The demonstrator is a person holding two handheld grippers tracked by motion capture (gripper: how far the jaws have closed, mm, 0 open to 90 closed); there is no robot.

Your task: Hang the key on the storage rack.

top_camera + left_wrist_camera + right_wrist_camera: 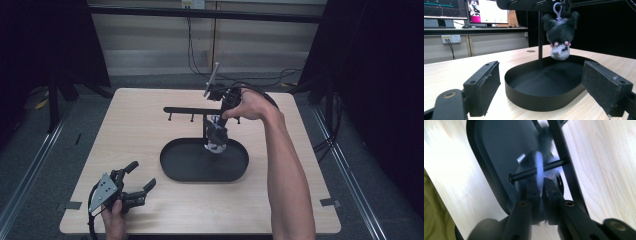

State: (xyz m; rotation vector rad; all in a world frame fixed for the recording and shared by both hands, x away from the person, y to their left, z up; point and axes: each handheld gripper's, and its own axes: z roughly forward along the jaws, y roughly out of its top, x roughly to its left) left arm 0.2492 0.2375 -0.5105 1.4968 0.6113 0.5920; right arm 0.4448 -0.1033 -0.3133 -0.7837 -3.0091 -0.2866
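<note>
A dark plush keychain toy (216, 136) with a white face hangs upside down over the black oval tray (175, 167). A stand rises from the tray and carries a horizontal bar (187, 110) with pegs. My right gripper (219, 120) reaches down from above the bar and is shut on the toy's pale lilac clasp (539, 168), which sits against a black peg (529, 174). In the left gripper view the toy (560, 32) dangles by its clasp (557, 10) under the bar. My left gripper (137, 180) rests open near the front left of the table, its pads (485, 86) empty and facing the tray (536, 100).
The light wooden table (135, 130) has tape marks at its front corners. Cables (260, 80) lie on the floor behind it. Monitors (486, 11) and a wall socket stand beyond the table in the left gripper view. Dark curtains flank both sides.
</note>
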